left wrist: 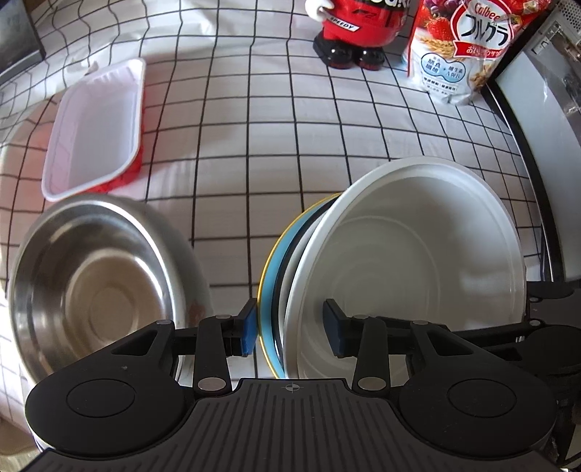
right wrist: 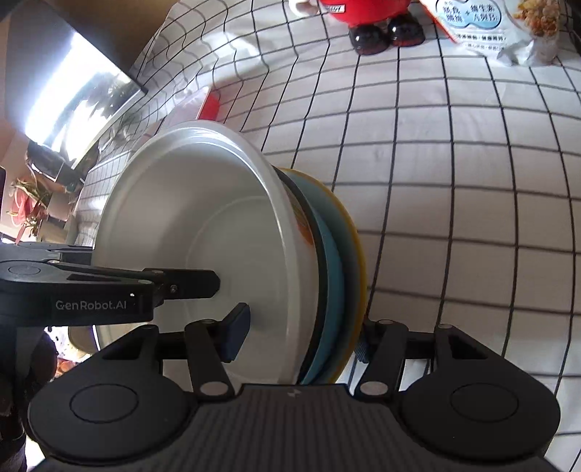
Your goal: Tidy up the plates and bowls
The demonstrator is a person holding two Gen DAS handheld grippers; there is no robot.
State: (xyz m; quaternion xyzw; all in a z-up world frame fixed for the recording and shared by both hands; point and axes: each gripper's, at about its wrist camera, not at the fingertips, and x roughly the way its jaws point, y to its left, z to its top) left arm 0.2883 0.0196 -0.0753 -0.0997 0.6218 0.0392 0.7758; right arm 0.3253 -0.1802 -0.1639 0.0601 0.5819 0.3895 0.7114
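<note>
A: Left gripper (left wrist: 294,328) straddling a tilted stack: white bowl (left wrist: 410,261) nested against a blue plate (left wrist: 270,283) with a yellow rim. Outer blue pad (left wrist: 250,326) touching the plate's back, inner pad inside the bowl, well off its wall. Jaws spread wide, not clamped down.

B: Same stack from the right gripper (right wrist: 301,334). White bowl (right wrist: 203,225) up on edge, blue plate (right wrist: 332,261) behind it, dark band between the two. One finger (right wrist: 236,334) inside the bowl, the other behind the plate, mostly hidden. Grasping or merely bracketing? Cannot tell from here.

A: Left gripper's arm reaching into the bowl from the left of that view, "GenRobot.AI" printed on it.

B: Elsewhere on the checked tablecloth (left wrist: 290,145): stainless steel bowl (left wrist: 98,287) resting upright, just beside the stack to the left.

A: Beyond that, a white rectangular tray (left wrist: 96,127) with red outer sides. Far back, a red figurine (left wrist: 356,32) on black feet, and a Calbee granola bag (left wrist: 468,51) standing near it.
</note>
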